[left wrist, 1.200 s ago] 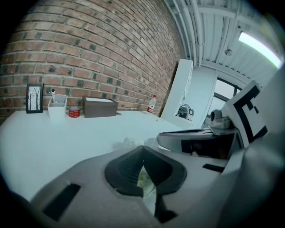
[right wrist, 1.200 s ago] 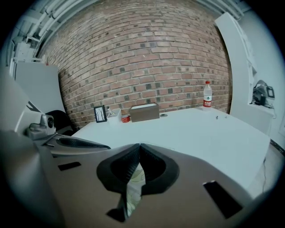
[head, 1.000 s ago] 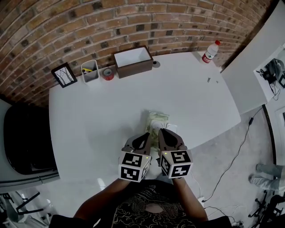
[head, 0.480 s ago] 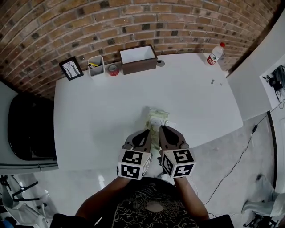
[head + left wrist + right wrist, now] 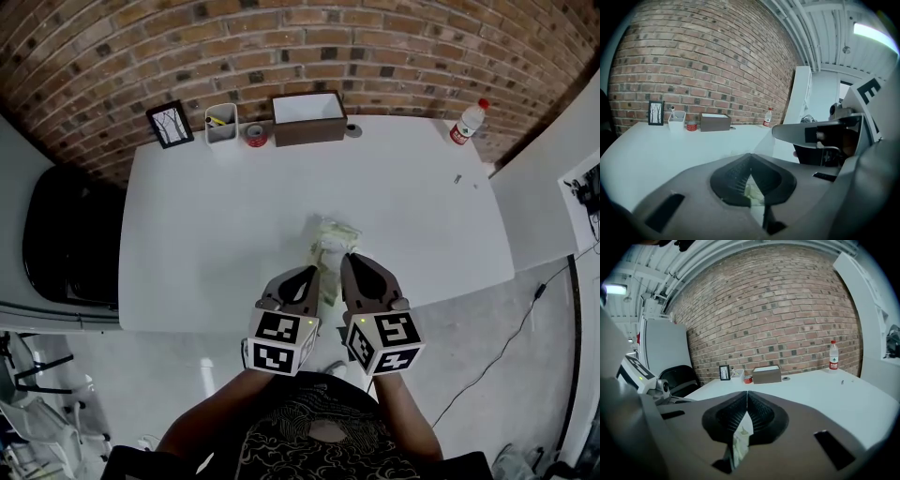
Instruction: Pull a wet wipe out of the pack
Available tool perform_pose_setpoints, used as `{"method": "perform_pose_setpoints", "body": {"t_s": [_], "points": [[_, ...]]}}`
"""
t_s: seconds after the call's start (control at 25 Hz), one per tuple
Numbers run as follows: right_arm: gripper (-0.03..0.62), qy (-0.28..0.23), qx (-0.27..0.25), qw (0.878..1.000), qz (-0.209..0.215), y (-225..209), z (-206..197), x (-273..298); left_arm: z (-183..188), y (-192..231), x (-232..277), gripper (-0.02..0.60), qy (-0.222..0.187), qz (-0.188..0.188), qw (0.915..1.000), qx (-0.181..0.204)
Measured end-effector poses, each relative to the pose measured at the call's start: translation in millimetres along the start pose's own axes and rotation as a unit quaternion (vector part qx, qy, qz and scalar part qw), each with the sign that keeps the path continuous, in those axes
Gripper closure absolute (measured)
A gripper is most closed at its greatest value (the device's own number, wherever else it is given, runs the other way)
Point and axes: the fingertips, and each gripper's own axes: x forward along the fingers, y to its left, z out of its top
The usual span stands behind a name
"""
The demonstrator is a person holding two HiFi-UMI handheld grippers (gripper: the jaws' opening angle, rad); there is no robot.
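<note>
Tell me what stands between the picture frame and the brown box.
The head view shows a white cup and a small red roll between the picture frame and the brown box.

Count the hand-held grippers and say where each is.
2. The left hand-held gripper and the right hand-held gripper are side by side at the white table's near edge, each shut on the wet wipe pack.

Grey: left tongs (image 5: 308, 277), right tongs (image 5: 351, 263); patterned black shirt (image 5: 314, 439)
</note>
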Motion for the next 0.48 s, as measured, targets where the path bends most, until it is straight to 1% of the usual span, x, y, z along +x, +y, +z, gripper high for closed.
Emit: {"method": "perform_pose_setpoints", "body": {"t_s": [0.36, 0.48], "points": [[0.577, -0.033, -0.02, 0.999, 0.01, 3.2, 11.2, -31.1, -1.8, -17.3, -20.4, 0.571, -0.016, 0.02, 0.9997, 0.002], [0.577, -0.036, -0.024, 0.999, 0.017, 6.4, 8.7, -41.7, -2.4, -25.7, -27.4, 0.571, -0.021, 0.025, 0.9995, 0.001]]}}
